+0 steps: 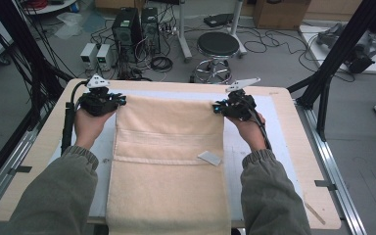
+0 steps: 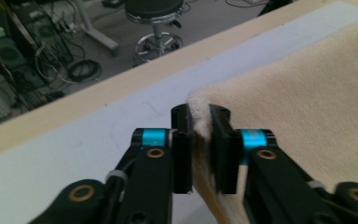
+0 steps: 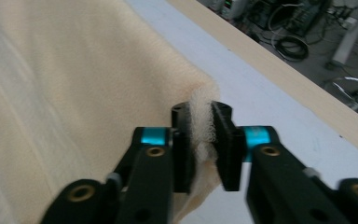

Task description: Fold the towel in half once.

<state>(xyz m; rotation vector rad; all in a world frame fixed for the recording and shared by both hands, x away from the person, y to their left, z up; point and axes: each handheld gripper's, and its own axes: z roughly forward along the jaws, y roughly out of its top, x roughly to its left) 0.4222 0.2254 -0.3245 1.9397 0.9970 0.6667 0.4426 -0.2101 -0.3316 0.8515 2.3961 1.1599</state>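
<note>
Olive sleeves (image 1: pixel 54 196) enter at six o'clock in the high view, both forearms stretched toward twelve with the hands level at the far end of a cream towel (image 1: pixel 169 147). Left gripper (image 1: pixel 108 99) pinches the towel's far corner at about ten o'clock, cloth bunched between its pads (image 2: pixel 182 154); right gripper (image 1: pixel 221 106) clamps the opposite far corner near one o'clock, its fingers (image 3: pixel 227 149) pressed on a tuft of terry. That towel runs lengthwise down the middle of the bench (image 1: pixel 293 161), on a pale blue mat (image 1: pixel 279 127). Beyond, on the grey floor, stand a black stool (image 1: pixel 218 46), computer towers (image 1: pixel 126 27) and tangled cables (image 1: pixel 264 41).
</note>
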